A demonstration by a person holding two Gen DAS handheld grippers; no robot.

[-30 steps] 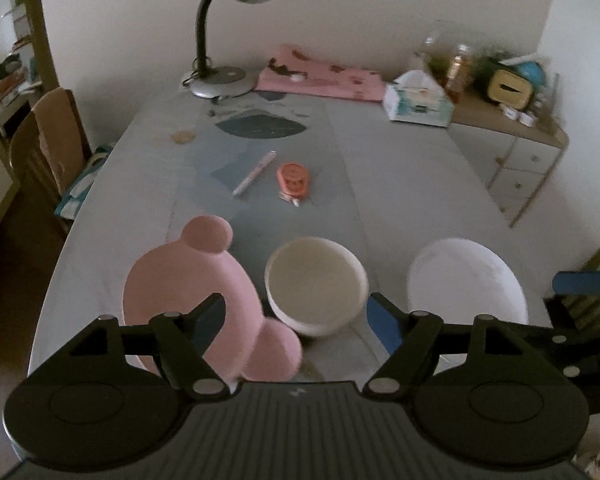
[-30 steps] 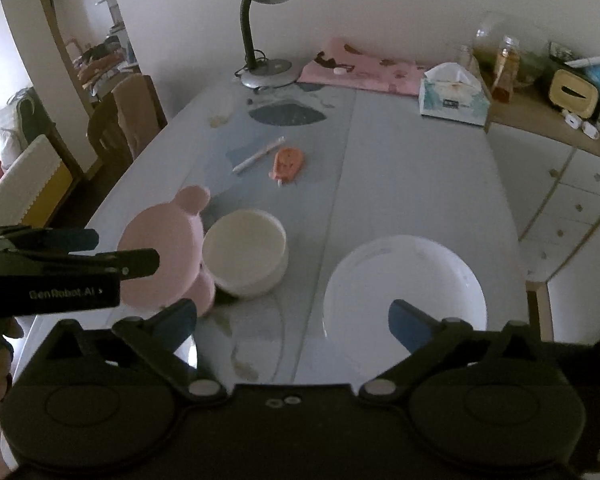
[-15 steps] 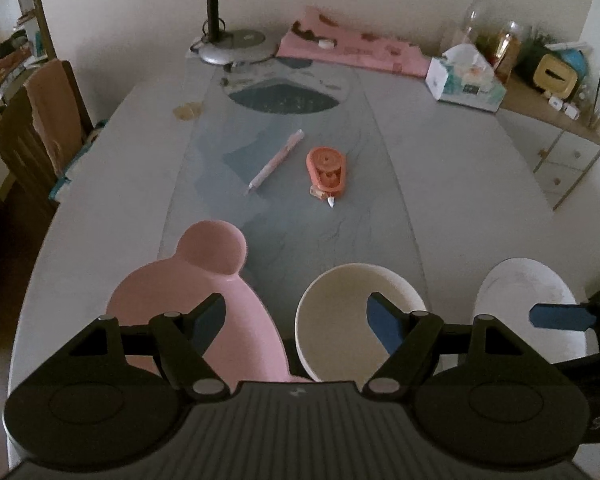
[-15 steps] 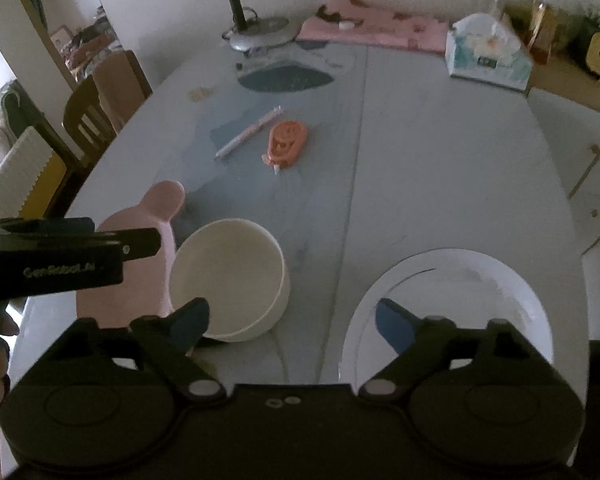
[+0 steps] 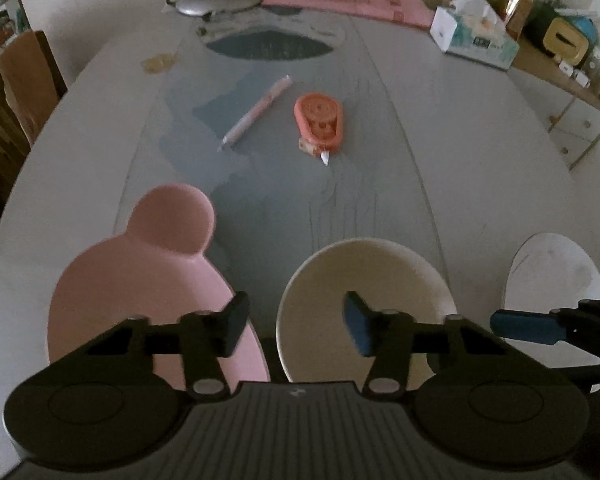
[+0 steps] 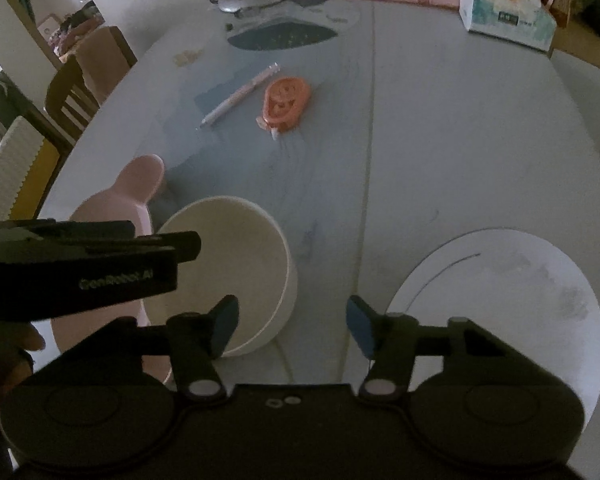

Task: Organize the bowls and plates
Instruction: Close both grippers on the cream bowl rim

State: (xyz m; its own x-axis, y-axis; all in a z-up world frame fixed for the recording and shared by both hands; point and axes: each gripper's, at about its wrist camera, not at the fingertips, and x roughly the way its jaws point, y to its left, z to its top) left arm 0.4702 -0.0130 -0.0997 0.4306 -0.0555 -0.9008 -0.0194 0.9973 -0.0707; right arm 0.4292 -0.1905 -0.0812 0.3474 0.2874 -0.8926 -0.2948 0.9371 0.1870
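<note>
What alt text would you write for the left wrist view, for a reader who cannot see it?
The left gripper, its jaws closing on nothing, hangs over the rim of a round cream bowl beside a pink bear-shaped plate. Farther along the grey table lie a pink pen and an orange correction-tape dispenser.

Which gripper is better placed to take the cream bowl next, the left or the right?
Probably the left. The left gripper is closing with the cream bowl's near-left rim between its fingers. The right gripper stands between bowl and white plate.

Bowl [image 5: 366,280] between eared plate [image 5: 139,276] left, round plate [image 5: 556,272] right.
</note>
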